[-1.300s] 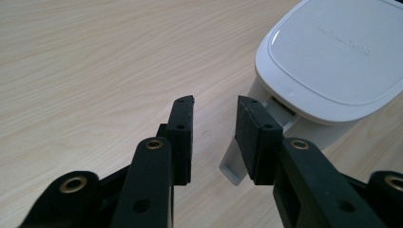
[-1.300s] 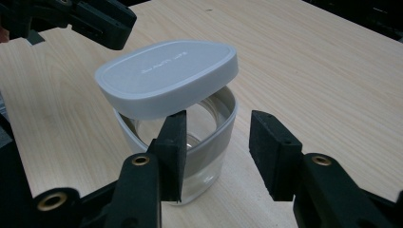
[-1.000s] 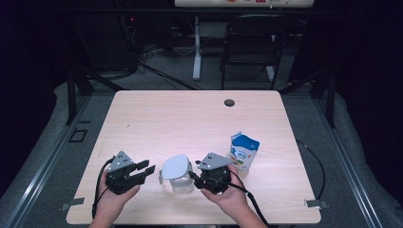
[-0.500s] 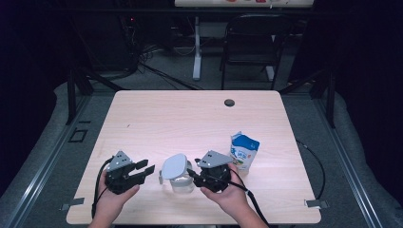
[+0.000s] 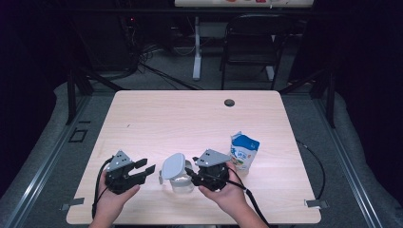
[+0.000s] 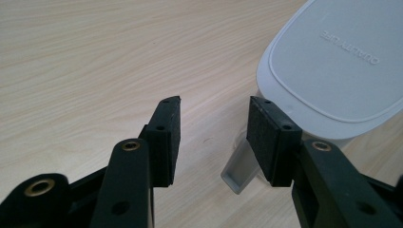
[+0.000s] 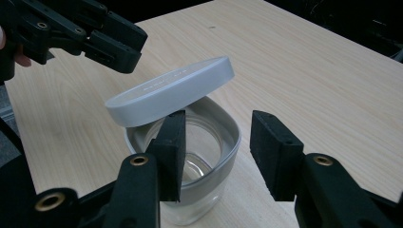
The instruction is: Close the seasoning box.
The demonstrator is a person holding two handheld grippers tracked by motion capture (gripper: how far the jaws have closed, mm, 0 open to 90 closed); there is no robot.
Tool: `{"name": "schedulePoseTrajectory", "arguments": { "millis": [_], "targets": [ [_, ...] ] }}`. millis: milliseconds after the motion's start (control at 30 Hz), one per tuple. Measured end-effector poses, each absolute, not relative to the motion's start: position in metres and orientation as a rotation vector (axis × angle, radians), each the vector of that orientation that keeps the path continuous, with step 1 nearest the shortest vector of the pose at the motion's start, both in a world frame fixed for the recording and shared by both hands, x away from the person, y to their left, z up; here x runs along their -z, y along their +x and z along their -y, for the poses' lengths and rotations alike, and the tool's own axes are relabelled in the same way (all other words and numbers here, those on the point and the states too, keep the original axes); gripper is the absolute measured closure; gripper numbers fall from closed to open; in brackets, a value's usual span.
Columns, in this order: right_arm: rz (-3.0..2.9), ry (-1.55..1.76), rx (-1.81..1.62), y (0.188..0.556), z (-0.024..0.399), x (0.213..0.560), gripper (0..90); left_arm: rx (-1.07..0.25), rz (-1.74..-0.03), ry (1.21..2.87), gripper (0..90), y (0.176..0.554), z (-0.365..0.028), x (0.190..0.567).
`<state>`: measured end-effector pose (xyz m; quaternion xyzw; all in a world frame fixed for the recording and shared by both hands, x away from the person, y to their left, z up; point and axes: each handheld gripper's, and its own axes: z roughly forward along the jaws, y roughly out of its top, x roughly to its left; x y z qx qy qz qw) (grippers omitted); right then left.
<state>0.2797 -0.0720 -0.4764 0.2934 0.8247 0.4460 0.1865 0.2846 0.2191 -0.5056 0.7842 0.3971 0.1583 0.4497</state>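
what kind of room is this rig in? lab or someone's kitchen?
Probably a lab or recording space, not a kitchen: a bare wooden table on grey floor, loose cables and a folding chair behind it, dark surroundings.

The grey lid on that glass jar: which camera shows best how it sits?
The right gripper view: the lid lies tilted, propped on the jar, leaving it partly open. The left gripper view shows the lid's top with its lettering. The high view shows it small, between the grippers.
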Motion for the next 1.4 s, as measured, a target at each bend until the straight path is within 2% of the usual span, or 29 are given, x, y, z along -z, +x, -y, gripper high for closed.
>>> {"name": "schedulePoseTrajectory", "arguments": {
  "millis": [1400],
  "targets": [
    [-2.322, 0.755, -1.284, 0.281, 0.050, 0.460, 56.6, -0.407, -1.004, 1.938, 60.8, 0.286, -0.230, 0.509]
  ]
}}
